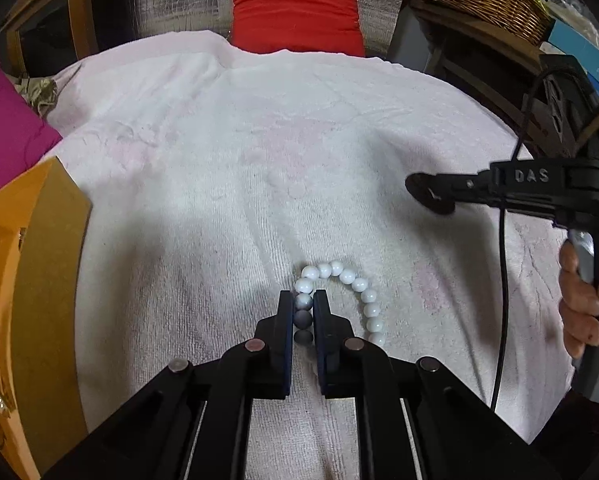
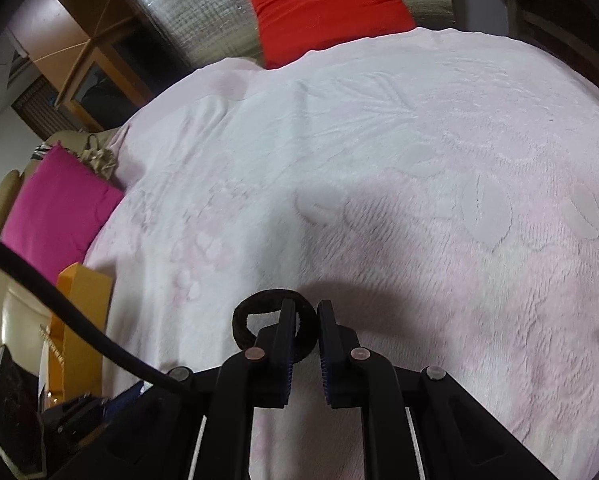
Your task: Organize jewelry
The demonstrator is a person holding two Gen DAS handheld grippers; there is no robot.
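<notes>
On white towel (image 1: 227, 152) w/ orange box (image 1: 39, 264) at its left edge: left gripper (image 1: 303, 312) pinches white bead bracelet (image 1: 339, 300) lying on cloth; right gripper (image 2: 307, 320), held above towel, clamps black band (image 2: 259, 316).

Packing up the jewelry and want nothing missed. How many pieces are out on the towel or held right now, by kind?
Beaded bracelet, white beads, in the left gripper: 1
Dark ring-shaped band, in the right gripper: 1
Total: 2
</notes>
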